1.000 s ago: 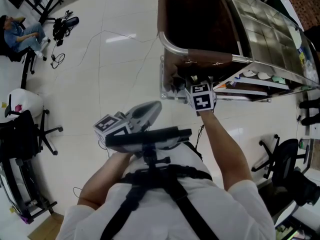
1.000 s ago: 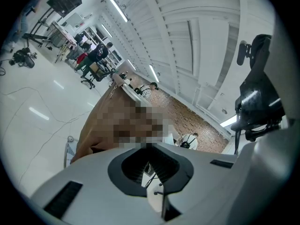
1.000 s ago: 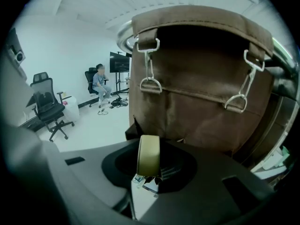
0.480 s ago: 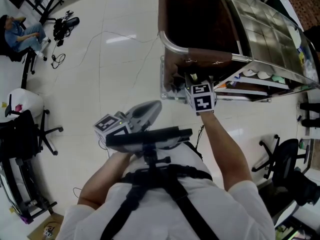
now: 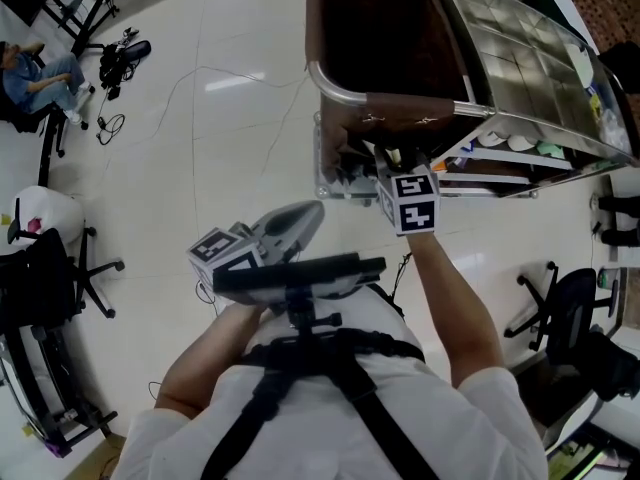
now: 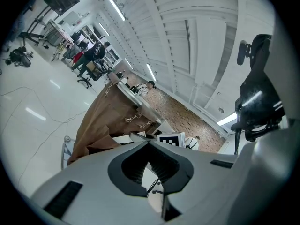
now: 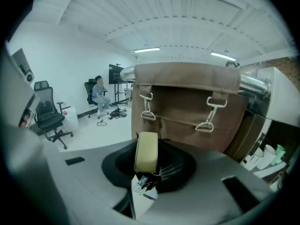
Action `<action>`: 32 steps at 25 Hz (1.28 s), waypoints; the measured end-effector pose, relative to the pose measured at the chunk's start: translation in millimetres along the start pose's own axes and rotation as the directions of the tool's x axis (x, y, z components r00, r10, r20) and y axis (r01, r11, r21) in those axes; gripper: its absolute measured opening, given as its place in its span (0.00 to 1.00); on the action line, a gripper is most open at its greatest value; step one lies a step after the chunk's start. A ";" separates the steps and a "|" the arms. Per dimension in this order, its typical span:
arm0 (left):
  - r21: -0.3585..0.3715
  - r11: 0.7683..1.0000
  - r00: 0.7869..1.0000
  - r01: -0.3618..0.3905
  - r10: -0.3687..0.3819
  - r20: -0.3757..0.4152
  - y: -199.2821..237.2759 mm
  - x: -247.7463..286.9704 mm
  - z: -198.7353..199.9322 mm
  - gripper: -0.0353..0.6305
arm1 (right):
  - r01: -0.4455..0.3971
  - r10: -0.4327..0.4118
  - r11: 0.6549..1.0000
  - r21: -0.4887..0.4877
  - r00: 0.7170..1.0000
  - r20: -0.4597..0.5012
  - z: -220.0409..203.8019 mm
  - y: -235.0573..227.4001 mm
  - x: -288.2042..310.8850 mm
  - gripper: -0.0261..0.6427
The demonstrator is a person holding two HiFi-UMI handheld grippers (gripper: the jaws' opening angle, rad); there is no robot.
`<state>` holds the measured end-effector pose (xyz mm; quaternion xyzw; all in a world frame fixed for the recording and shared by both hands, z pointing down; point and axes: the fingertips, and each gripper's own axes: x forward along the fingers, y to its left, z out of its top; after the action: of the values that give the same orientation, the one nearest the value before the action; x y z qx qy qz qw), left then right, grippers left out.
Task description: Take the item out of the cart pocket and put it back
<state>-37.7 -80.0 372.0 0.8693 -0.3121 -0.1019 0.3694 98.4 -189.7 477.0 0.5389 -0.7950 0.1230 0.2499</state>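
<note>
My right gripper [image 7: 147,159] is shut on a pale yellow rounded item [image 7: 146,151], held edge-on between its jaws. Straight ahead hangs the cart's brown fabric bag [image 7: 187,107], with two metal clips on its front pocket. In the head view the right gripper [image 5: 393,165] reaches out to the near end of the cart [image 5: 345,93], and the pale item [image 5: 392,155] shows just in front of the brown pocket [image 5: 410,123]. My left gripper [image 5: 312,213] stays close to the body, pointing level, its jaws [image 6: 149,143] shut with nothing in them.
The cart's steel top [image 5: 520,58] and a shelf with cups and small supplies [image 5: 515,148] lie to the right. Office chairs [image 5: 50,268] stand at the left and another chair [image 5: 560,308] at the right. A seated person [image 5: 30,68] and floor cables [image 5: 115,63] are far left.
My right gripper has risen a little at the cart's end, still holding the pale item. The left gripper has stayed where it was.
</note>
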 end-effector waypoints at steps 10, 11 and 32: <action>-0.002 1.000 0.999 0.029 -0.029 -0.020 -4.5 6.8 -5.1 0.04 | 0.024 -0.024 1.000 0.011 0.999 0.029 6.9 -11.6 -23.9 0.15; -0.002 1.000 0.999 0.029 -0.029 -0.021 -4.5 6.9 -5.0 0.04 | 0.025 -0.025 1.000 0.011 0.999 0.030 7.2 -12.0 -25.2 0.15; 0.006 0.999 0.999 0.032 -0.032 -0.022 -5.7 7.5 -1.2 0.04 | 0.016 -0.017 1.000 0.012 0.993 0.118 41.4 -10.8 -58.0 0.15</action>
<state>-28.6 -80.9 369.2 0.8765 -0.2943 -0.0974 0.3682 114.5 -167.0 410.4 0.5532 -0.8032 0.0934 0.2005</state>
